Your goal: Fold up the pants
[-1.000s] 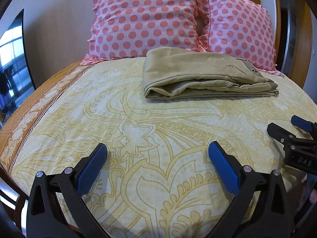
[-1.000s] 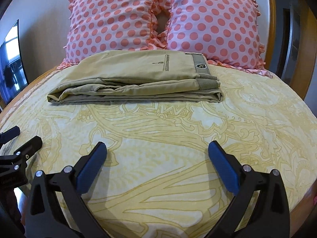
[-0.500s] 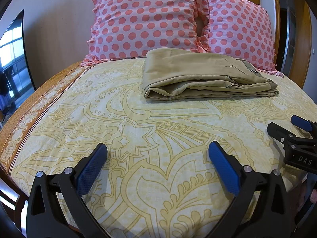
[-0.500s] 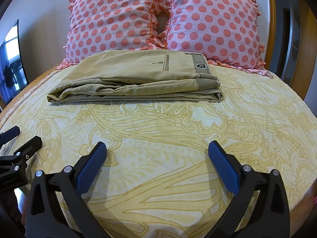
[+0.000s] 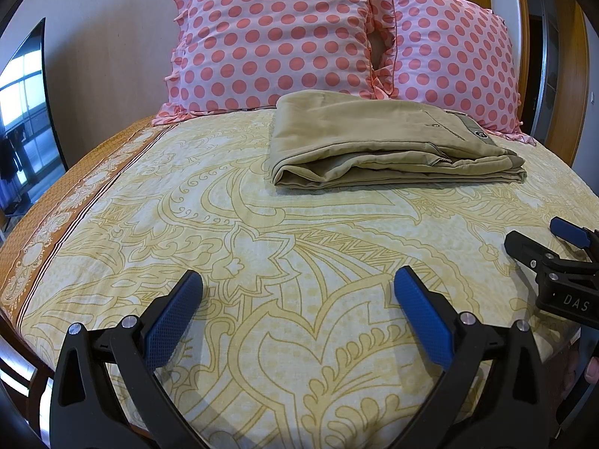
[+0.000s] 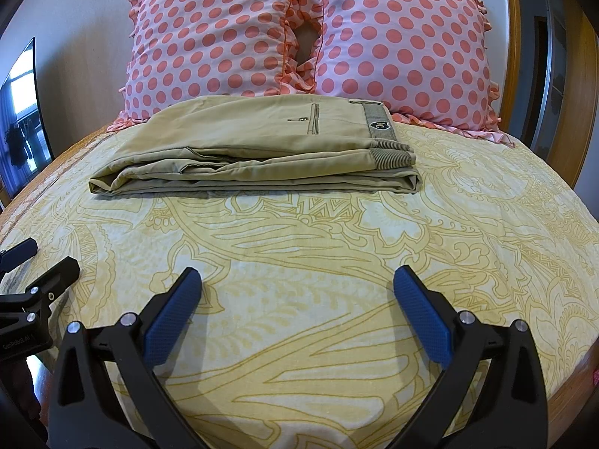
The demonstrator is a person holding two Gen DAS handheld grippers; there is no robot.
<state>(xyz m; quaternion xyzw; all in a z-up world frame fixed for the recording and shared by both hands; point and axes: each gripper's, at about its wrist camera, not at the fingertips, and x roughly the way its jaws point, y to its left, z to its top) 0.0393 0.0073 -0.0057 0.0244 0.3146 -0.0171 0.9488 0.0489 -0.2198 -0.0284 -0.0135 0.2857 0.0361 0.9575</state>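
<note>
Khaki pants (image 5: 374,142) lie folded in a flat stack on the yellow patterned bedspread (image 5: 262,254), just in front of the pillows; they also show in the right wrist view (image 6: 262,149) with the waistband to the right. My left gripper (image 5: 297,288) is open and empty, low over the near part of the bed, well short of the pants. My right gripper (image 6: 297,288) is open and empty too, beside the left one. Each gripper shows at the edge of the other's view: the right gripper (image 5: 539,239), the left gripper (image 6: 37,258).
Two pink polka-dot pillows (image 6: 224,37) (image 6: 404,45) lean against the wall behind the pants. A wooden frame (image 5: 561,75) stands at the right. A dark screen (image 5: 22,112) is on the left wall. The bedspread's orange border (image 5: 75,187) runs along the left edge.
Both grippers have drifted slightly; the pants sit a little lower in the left wrist view. Both stay open and nothing was grasped.
</note>
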